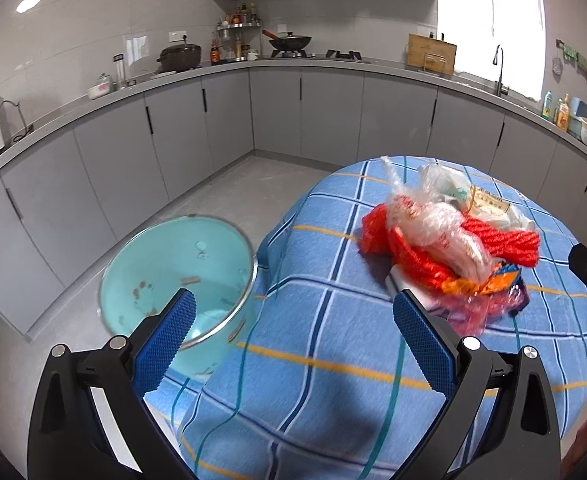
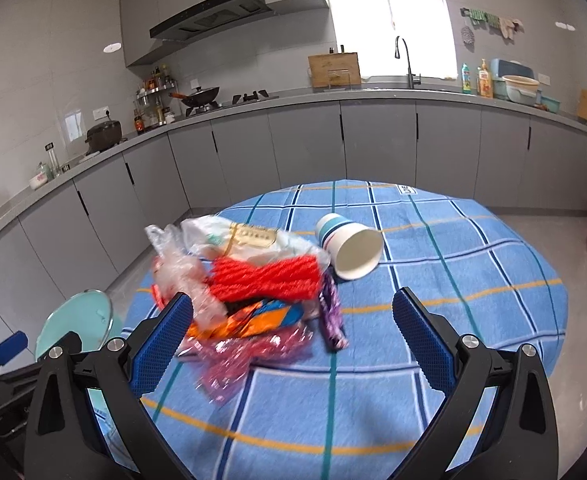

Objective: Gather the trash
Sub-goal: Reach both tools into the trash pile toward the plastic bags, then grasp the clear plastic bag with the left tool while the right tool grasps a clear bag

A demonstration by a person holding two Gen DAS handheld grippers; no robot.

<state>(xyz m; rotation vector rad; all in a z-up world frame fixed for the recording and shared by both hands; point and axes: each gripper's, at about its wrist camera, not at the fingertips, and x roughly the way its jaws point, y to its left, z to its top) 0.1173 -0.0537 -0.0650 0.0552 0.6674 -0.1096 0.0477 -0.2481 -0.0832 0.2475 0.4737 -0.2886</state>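
Trash heap (image 2: 249,280) — seemingly wrappers — just ahead-left of wide-spread, empty right gripper (image 2: 293,312).

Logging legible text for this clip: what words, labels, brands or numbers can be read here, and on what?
No text can be read with confidence.
White plastic bag with a gold-bordered label: printed characters, too blurred to read.
Purple snack wrapper: print blurred by motion.
Orange and blue foil wrapper: blurred.
Small tag at the far edge of the blue checked tablecloth: too small.
Bottles by the sink: labels too small.
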